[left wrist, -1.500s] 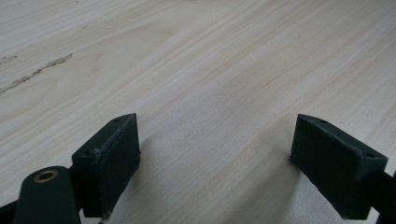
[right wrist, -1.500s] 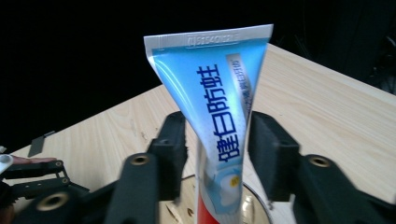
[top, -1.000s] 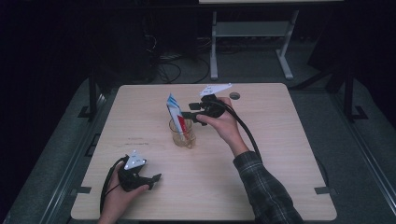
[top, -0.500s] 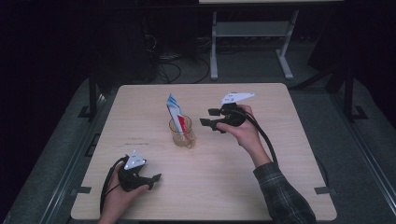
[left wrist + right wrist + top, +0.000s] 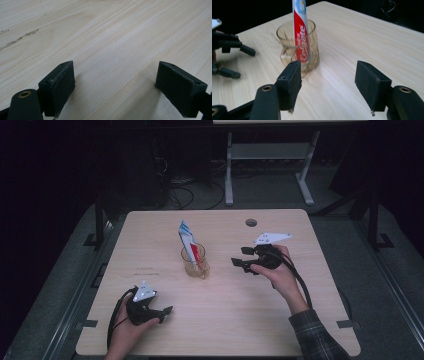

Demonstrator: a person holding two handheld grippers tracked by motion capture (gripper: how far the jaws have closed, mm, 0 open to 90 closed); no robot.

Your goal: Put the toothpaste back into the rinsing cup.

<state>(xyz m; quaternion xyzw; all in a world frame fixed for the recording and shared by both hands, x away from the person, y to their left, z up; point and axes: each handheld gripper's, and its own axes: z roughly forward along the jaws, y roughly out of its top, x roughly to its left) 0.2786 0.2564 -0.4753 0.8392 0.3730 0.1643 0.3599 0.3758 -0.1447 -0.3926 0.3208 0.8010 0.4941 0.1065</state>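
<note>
Toothpaste tube (image 5: 189, 245) stood near-upright in the glass cup (image 5: 195, 264) mid-table, long axis vertical, flat crimped end up and leaning a bit far-left. Right gripper (image 5: 241, 256) just right of the cup, jaws wide and just been opening, nothing between them. Left gripper (image 5: 164, 314) parked near-left, open, empty. Colgate lettering readable from the right gripper view; left gripper view gave bare table (image 5: 120, 37).

High cam looks down over whole table (image 5: 280, 320); claw cams sit low, close; right's shares glass (image 5: 298, 47).
</note>
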